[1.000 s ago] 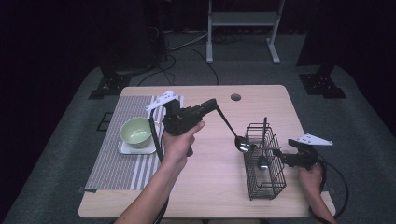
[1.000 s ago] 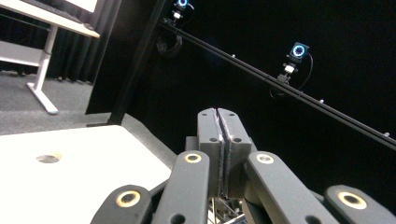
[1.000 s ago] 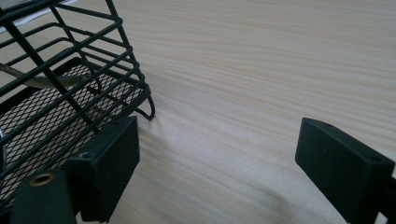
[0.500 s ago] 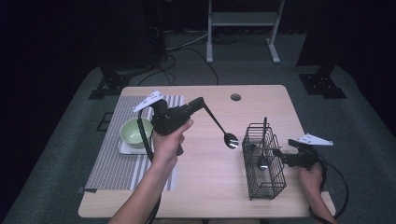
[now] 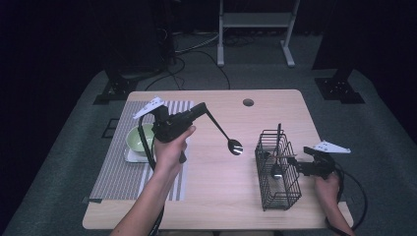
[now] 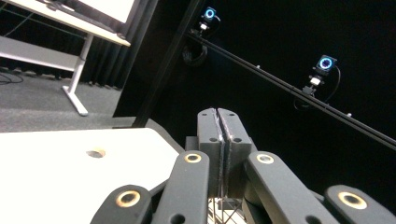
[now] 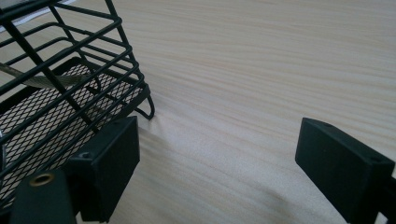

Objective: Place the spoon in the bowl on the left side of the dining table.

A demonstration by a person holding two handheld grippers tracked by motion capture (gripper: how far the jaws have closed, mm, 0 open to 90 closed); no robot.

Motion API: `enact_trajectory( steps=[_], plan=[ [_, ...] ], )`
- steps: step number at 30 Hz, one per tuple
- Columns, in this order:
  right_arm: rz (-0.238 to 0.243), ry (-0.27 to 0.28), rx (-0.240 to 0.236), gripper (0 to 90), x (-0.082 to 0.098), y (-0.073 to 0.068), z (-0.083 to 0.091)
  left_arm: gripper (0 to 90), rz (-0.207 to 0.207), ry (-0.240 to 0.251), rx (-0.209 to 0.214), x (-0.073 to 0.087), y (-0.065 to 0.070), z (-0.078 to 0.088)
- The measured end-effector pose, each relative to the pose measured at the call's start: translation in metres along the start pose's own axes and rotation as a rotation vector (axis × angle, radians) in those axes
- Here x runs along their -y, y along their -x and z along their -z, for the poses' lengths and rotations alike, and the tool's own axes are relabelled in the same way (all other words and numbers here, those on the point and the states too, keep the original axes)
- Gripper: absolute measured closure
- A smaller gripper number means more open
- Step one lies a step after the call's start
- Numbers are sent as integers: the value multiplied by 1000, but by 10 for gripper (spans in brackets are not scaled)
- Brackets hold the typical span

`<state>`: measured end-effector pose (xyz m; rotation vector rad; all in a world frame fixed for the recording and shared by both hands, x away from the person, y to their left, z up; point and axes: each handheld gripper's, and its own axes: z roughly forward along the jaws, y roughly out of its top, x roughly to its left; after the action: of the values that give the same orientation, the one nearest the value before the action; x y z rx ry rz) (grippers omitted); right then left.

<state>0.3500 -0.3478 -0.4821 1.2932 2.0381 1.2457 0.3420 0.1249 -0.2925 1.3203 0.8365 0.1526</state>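
Spoon (image 5: 227, 137) is the thing in play, but the largest item is the desk (image 5: 216, 196), a pale wood top with a round hole (image 5: 248, 102) near its far edge. On its left part lies a striped placemat (image 5: 115, 172), and on that a white plate (image 5: 132, 156) carrying a green bowl (image 5: 136, 139). Toward the right stands a black wire basket (image 5: 278, 169) with dark utensils standing in it, 1 handle rising above its rim. The left gripper (image 5: 200, 108) is held above the desk between bowl and basket, its jaws clenched on the spoon's handle; in the left gripper view the 2 pads (image 6: 218, 135) meet flat. The spoon slants down and rightward from the jaws, its bowl hanging in the air just left of the basket, clear of the desk. The right gripper (image 5: 295, 164) sits low at the basket's right side, released, its jaws spread wide in the right gripper view, 1 pad (image 7: 112, 163) beside the basket's foot
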Motion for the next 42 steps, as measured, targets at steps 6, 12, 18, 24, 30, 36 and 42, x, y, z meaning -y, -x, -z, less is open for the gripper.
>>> enact_trajectory(
  steps=[6, 12, 18, 24, 30, 36, 42],
  plan=[
    [0, -2, 0, 128, 0, 0, 0, 892, 5, 8, -30, -1, -9, 7],
    [4, -3, 3, 128, 0, 0, 0, 892, 12, 17, -64, -3, -19, 17],
    [-1, -2, 1, 128, 0, 0, 0, 892, -6, 15, -95, -5, -24, 23],
    [-1, -1, 0, 128, 0, 0, 0, 892, -10, 22, -119, -7, -30, 29],
    [0, -2, 2, 128, 0, 0, 0, 892, -11, 27, -144, -8, -36, 37],
    [1, -4, 5, 128, 0, 0, 0, 892, -4, 37, -160, -9, -43, 43],
    [2, -6, 7, 128, 0, 0, -1, 892, -7, 37, -179, -10, -48, 47]
  ],
)
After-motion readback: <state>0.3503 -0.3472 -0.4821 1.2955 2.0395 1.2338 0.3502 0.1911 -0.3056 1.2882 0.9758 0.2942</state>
